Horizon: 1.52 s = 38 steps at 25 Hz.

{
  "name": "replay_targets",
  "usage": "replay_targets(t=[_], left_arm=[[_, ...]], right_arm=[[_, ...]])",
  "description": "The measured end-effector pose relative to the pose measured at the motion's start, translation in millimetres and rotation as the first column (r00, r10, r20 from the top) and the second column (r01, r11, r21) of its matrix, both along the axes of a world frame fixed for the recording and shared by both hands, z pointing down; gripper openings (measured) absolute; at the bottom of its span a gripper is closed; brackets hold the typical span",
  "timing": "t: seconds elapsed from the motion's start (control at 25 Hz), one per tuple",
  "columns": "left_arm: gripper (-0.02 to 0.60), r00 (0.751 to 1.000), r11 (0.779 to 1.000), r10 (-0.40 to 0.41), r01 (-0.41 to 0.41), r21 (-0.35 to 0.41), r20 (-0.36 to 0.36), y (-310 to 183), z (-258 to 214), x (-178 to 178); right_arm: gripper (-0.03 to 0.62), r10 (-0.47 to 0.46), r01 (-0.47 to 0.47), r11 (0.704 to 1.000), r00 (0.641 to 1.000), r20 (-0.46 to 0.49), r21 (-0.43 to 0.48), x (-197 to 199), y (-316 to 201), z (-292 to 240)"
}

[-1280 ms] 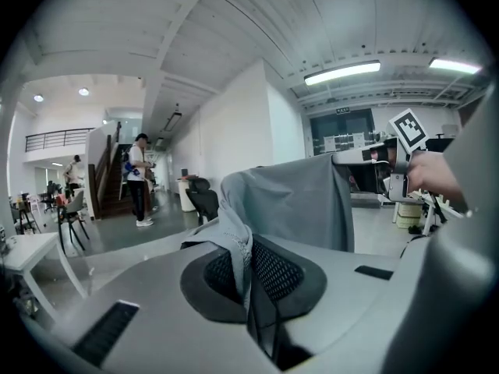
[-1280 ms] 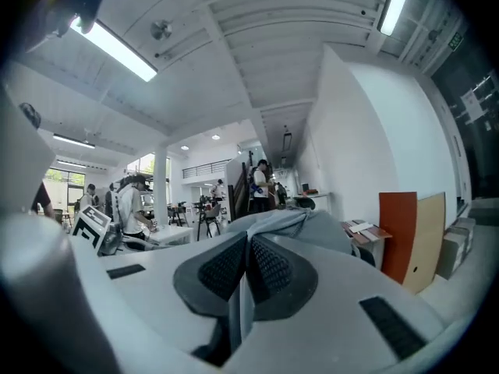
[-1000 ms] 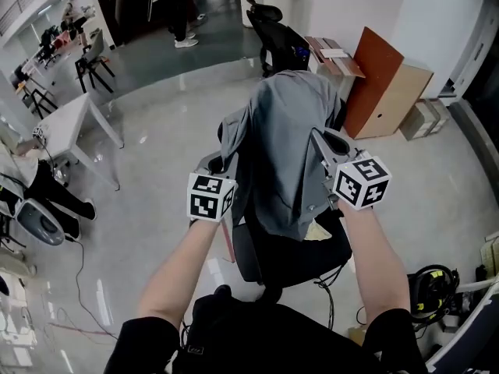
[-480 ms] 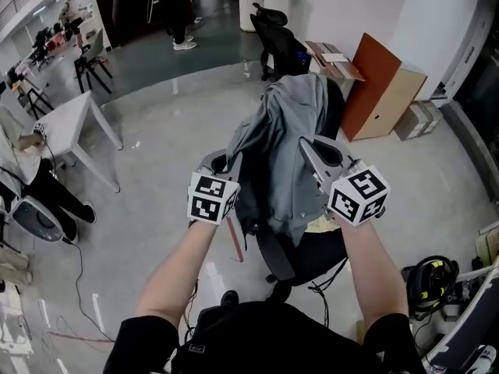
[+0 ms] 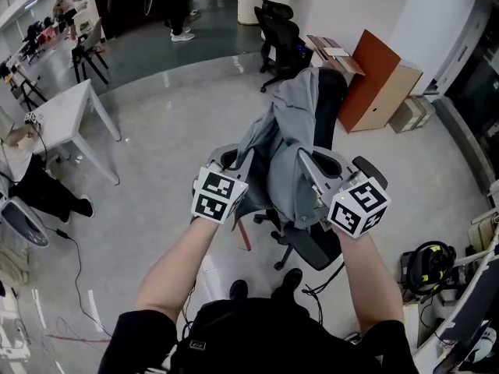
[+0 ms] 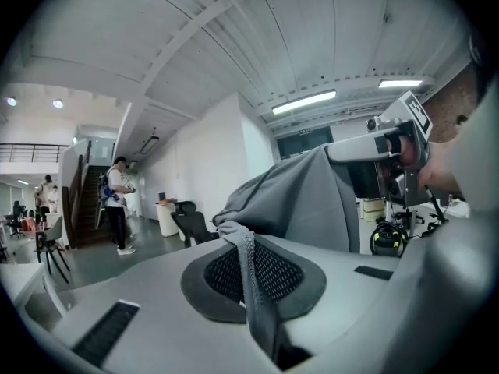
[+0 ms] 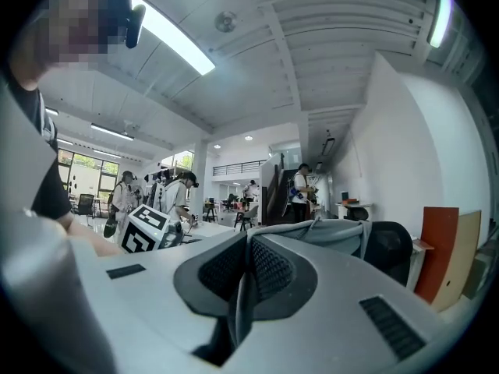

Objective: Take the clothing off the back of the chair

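A grey garment [image 5: 290, 142] stretches from the top of the black office chair's back [image 5: 331, 100] toward me, and its far end still lies against the backrest. My left gripper [image 5: 236, 160] is shut on one edge of the cloth; in the left gripper view a fold of the garment [image 6: 248, 267] is pinched between the closed jaws. My right gripper [image 5: 306, 162] is shut on the other edge, with a thin strip of the cloth [image 7: 243, 291] squeezed in the gap. The chair's back [image 7: 387, 249] shows beyond the garment [image 7: 331, 229] in the right gripper view.
A white table [image 5: 61, 109] stands at the left. An orange board [image 5: 373, 72] and cardboard boxes lean by the wall at the right. A second black chair [image 5: 279, 31] is farther back. People stand in the background. A yellow and black device [image 5: 425, 267] lies on the floor at the right.
Both grippers have drawn back toward me with the garment, which has lifted off the seat and pulled taut. The chair has swung round and shifted right.
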<state>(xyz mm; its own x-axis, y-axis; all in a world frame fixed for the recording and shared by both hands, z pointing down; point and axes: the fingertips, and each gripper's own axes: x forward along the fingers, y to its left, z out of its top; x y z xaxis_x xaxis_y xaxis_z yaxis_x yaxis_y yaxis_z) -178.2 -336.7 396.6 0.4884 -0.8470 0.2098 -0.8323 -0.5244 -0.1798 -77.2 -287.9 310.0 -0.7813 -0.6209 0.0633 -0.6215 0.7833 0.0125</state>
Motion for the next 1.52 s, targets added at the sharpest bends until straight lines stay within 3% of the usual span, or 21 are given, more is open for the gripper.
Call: replay_targets(t=[0.16,0.32,0.48,0.68,0.88,1.2,1.28,1.32,1.4,1.52], left_arm=[[0.008,0.996,0.995,0.09,-0.091,0.036,0.02,25.3,-12.7,-5.1],[0.008,0.972,0.972,0.235,-0.233,0.041,-0.031,51.1,-31.2,17.7],[0.008,0.947,0.951,0.308,-0.306,0.033,-0.091,65.3,-36.3,40.1],[0.008,0.924,0.934,0.353,-0.358,-0.004,-0.146,82.7,-32.1,65.3],[0.008,0.916,0.926,0.362,-0.375,-0.043,-0.174,102.4,-25.4,98.3],[0.009,0.918,0.922,0.356,-0.375,-0.095,-0.174,135.9,-13.7,149.6],[0.009,0.918,0.921,0.359,-0.378,-0.098,-0.167,140.1,-12.1,158.2],[0.009,0.919,0.921,0.359,-0.377,-0.1,-0.16,140.8,-10.9,161.2],[0.011,0.922,0.922,0.359,-0.375,-0.1,-0.142,140.9,-8.3,163.1],[0.037,0.925,0.92,0.37,-0.378,-0.108,-0.085,143.1,-1.8,157.4]], right_arm=[[0.018,-0.013,0.014,1.0,0.998,-0.069,0.009,-29.7,29.4,9.9],[0.018,0.039,-0.042,0.999,0.994,-0.103,-0.026,-31.4,36.1,27.1],[0.02,0.076,-0.087,0.993,0.988,-0.138,-0.074,-22.2,40.3,53.1],[0.031,0.074,-0.087,0.988,0.992,-0.099,-0.13,-14.5,57.2,75.6],[0.181,0.072,-0.089,0.978,0.993,-0.095,-0.188,0.5,78.6,102.4],[0.261,0.094,-0.117,0.97,0.989,-0.116,-0.211,20.2,98.0,137.3],[0.253,0.123,-0.148,0.968,0.984,-0.129,-0.205,23.3,94.0,143.9],[0.212,0.142,-0.166,0.966,0.981,-0.131,-0.199,26.2,91.2,145.8],[0.037,0.163,-0.183,0.965,0.98,-0.118,-0.187,33.0,87.2,146.4],[0.031,0.17,-0.182,0.966,0.982,-0.08,-0.185,48.8,86.4,141.2]])
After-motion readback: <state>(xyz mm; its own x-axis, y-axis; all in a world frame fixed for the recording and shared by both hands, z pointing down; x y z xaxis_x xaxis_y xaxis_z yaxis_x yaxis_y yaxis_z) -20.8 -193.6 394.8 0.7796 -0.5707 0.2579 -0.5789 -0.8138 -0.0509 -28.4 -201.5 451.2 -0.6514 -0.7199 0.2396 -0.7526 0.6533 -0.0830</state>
